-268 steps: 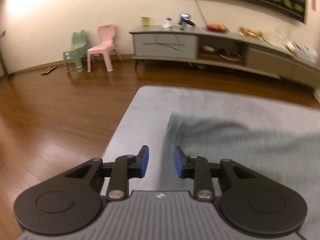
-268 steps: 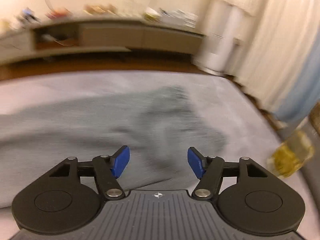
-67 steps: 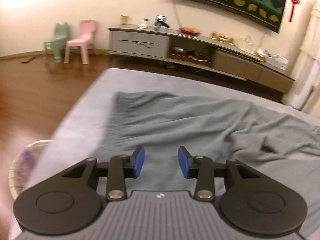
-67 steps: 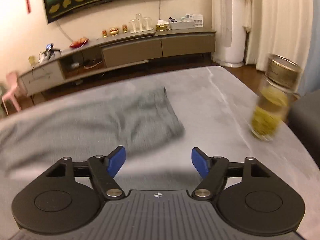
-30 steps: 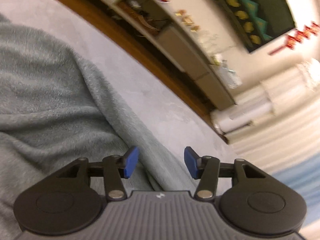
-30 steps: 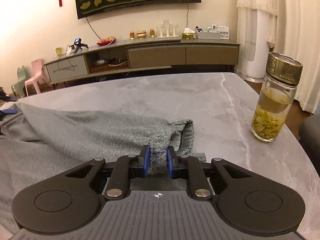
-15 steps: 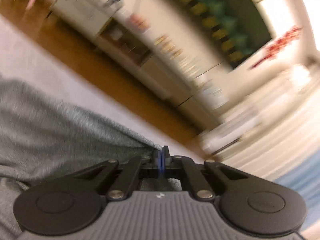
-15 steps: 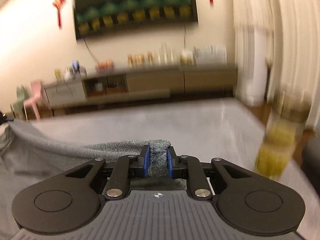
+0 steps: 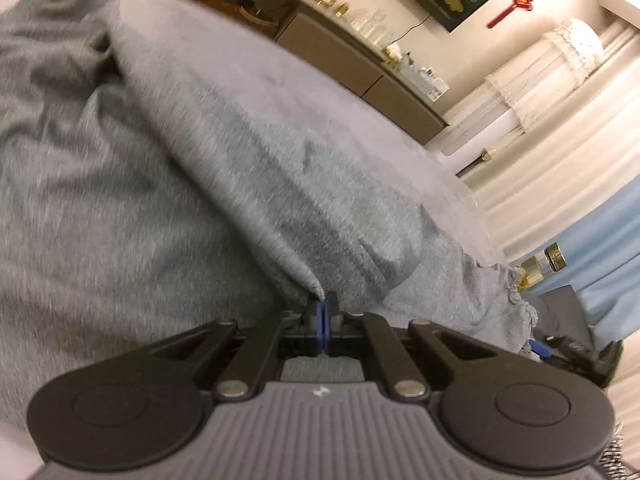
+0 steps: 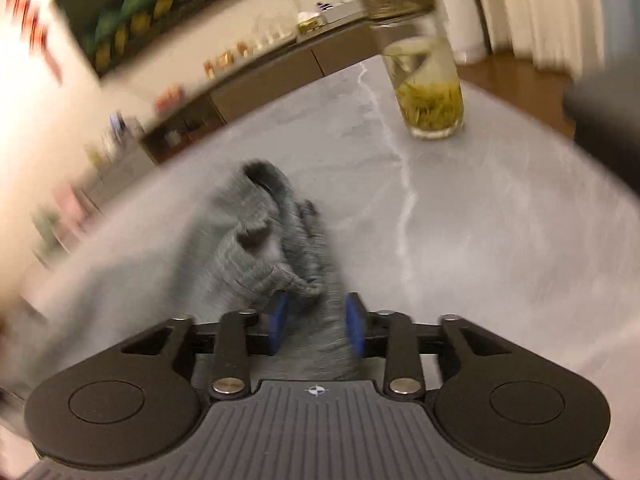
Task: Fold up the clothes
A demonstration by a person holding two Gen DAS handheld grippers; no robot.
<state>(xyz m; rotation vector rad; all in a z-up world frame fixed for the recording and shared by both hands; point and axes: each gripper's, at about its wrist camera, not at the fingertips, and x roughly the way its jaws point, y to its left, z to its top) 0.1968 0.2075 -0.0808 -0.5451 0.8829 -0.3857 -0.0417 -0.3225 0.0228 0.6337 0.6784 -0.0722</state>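
A grey knit garment point(image 9: 160, 160) lies spread over the grey table point(image 9: 288, 60). My left gripper point(image 9: 322, 312) is shut on a raised fold of it, which runs as a ridge away from the pads. In the right wrist view the garment's bunched cuff end point(image 10: 264, 240) lies crumpled on the marbled tabletop point(image 10: 500, 220). My right gripper point(image 10: 317, 322) is opening. The cloth still lies between its blue pads point(image 10: 280, 320), and gaps show beside it. This view is blurred by motion.
A glass jar of tea with a gold lid point(image 10: 428, 80) stands on the table beyond the right gripper, also seen as a small jar point(image 9: 554, 258) at the table's far end. A long low cabinet point(image 9: 340, 56) lines the wall, with curtains point(image 9: 560, 140) to its right.
The left gripper closed on a fold of the garment and swept sideways with it. The right jaws, earlier clamped on the cuff, have spread apart, and that view has rolled.
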